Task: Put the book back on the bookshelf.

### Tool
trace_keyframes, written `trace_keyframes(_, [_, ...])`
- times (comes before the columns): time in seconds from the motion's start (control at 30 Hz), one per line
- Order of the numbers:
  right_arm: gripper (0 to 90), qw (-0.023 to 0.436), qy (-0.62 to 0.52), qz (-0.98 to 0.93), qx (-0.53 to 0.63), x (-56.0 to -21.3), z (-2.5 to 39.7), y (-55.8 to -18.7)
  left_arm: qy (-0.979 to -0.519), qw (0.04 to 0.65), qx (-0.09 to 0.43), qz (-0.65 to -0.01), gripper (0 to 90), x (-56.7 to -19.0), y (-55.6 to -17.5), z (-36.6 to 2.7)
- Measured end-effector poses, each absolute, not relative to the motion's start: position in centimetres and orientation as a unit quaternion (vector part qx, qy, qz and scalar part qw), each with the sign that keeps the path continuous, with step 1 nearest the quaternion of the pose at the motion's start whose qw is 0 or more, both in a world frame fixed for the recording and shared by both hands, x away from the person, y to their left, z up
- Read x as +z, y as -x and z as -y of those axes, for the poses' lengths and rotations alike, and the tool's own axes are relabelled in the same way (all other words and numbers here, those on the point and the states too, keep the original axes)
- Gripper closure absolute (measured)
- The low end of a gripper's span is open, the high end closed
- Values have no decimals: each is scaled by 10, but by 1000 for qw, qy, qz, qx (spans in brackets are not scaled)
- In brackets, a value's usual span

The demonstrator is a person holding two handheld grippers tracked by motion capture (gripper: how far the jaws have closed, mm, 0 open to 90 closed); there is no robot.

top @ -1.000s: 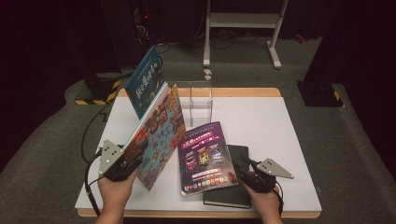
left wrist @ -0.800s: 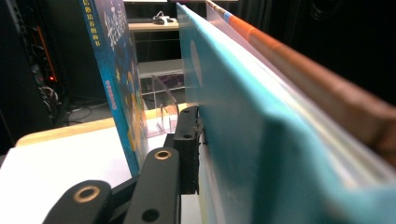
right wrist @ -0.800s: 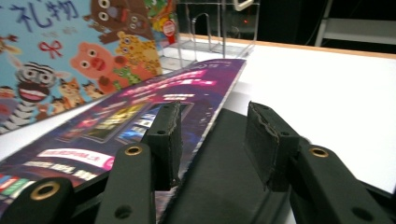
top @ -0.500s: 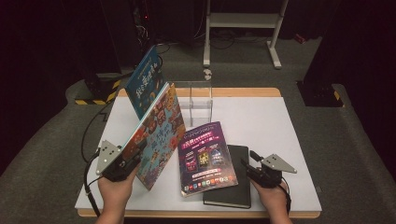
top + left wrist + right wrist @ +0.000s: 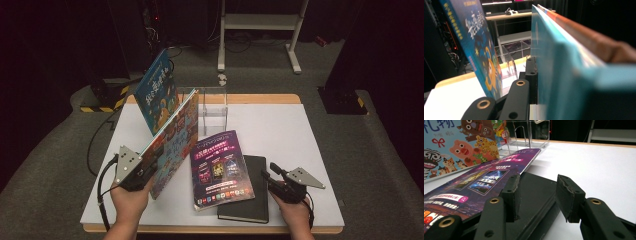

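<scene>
White bench (image 5: 280, 125): one book (image 5: 156, 90) racked; left gripper (image 5: 145, 167) pinches the picture book (image 5: 172, 142) mid-lift; right gripper (image 5: 272, 177) spread; two remain flat.

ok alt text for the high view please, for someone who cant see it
A person's left claw holds a colourful picture book tilted up on a white table, while the open right claw sits by a black notebook under a purple magazine. A blue book leans by a clear rack.
</scene>
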State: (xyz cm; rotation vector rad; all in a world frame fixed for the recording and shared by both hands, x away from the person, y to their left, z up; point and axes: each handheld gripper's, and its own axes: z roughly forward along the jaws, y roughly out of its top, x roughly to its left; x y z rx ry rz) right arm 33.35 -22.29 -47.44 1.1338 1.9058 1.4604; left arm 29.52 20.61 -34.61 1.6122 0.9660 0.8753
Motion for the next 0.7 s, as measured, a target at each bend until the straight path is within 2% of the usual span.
trace_keyframes(0.33, [551, 244, -419, -681, 549, -471, 233, -331, -680, 512, 324, -413, 816, -309, -325, -224])
trace_keyframes(0.5, [554, 245, -423, -676, 552, -470, 234, -329, -671, 519, 325, -417, 816, -287, -318, -241])
trace_keyframes(0.7, [556, 243, -421, -676, 554, -470, 234, -329, -648, 524, 325, -447, 816, -284, -307, -263])
